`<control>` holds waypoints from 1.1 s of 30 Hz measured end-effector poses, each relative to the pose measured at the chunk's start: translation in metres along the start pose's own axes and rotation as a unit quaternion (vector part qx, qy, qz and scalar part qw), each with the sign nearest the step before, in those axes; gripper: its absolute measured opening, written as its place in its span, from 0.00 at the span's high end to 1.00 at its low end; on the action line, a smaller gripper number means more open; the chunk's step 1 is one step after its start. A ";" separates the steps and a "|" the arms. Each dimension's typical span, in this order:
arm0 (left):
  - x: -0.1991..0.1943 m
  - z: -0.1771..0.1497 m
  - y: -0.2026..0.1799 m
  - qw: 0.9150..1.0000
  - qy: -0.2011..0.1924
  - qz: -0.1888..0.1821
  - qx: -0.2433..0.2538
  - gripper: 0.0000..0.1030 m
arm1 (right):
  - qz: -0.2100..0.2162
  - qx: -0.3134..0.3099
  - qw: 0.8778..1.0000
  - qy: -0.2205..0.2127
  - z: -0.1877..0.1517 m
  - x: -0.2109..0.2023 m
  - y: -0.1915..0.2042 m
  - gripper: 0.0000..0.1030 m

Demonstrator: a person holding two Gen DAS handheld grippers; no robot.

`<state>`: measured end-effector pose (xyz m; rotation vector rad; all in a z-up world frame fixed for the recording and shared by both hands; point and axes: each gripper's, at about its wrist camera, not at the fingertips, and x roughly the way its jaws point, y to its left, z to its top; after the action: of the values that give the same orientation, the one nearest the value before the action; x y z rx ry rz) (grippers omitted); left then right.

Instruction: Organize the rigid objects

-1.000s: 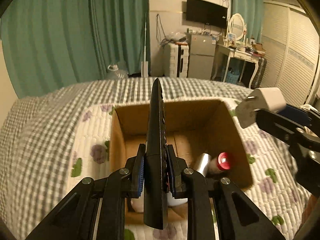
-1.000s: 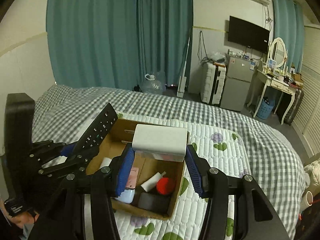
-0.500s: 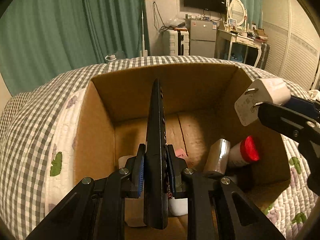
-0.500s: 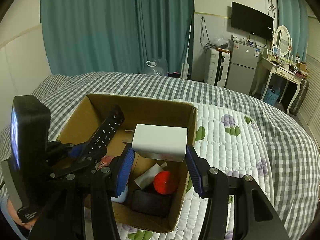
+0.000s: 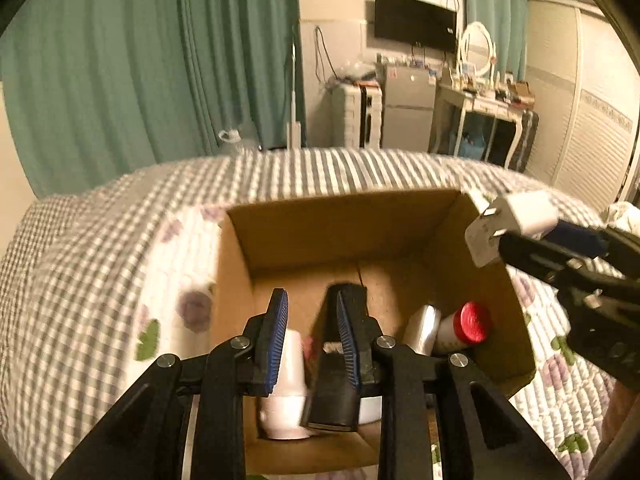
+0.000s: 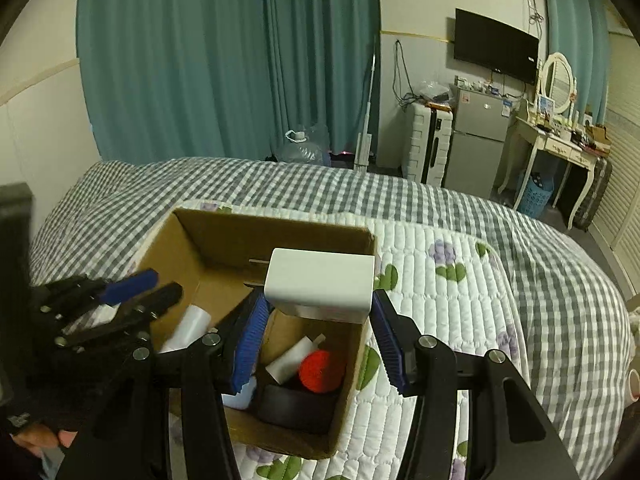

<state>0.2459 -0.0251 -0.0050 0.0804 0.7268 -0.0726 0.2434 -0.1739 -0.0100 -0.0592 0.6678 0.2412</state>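
A brown cardboard box (image 5: 344, 224) (image 6: 280, 232) sits on the bed. My left gripper (image 5: 310, 340) is open above its near left part, also seen in the right wrist view (image 6: 140, 288). The black remote (image 5: 340, 360) lies in the box below the right finger. My right gripper (image 6: 316, 340) is shut on a white charger plug (image 6: 320, 284) over the box's right edge; the plug also shows in the left wrist view (image 5: 512, 220). In the box lie a red-capped bottle (image 5: 464, 324) (image 6: 316, 368), a silver tube (image 5: 420, 328) and a white cup (image 5: 286, 384).
The bed has a grey checked blanket (image 6: 520, 232) and a white flowered quilt (image 6: 440, 288). Teal curtains (image 6: 224, 60), a white suitcase (image 6: 428, 140), a small fridge (image 6: 476, 144) and a dressing table (image 6: 560, 144) stand beyond the bed.
My left gripper has opened and let go of the remote, which now lies in the box, and it has pulled back and up. The right gripper still holds the plug.
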 end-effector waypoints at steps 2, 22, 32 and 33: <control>-0.005 0.004 0.008 1.000 -0.006 0.004 -0.007 0.73 | 0.000 -0.004 1.000 0.005 0.004 0.004 0.005 0.50; -0.019 -0.009 0.034 0.999 -0.021 0.028 0.003 0.73 | -0.012 0.006 1.000 0.013 0.010 0.048 0.033 0.36; -0.150 0.017 0.015 0.993 -0.117 0.013 0.012 0.73 | -0.050 0.005 0.997 -0.060 0.032 -0.105 0.028 0.36; -0.169 0.016 0.012 0.991 -0.131 0.010 0.017 0.73 | -0.052 -0.001 0.996 -0.071 0.030 -0.122 0.030 0.36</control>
<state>0.1317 -0.0080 0.1201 0.1087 0.4617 -0.0740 0.1625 -0.1659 0.0898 -0.0774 0.5223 0.1431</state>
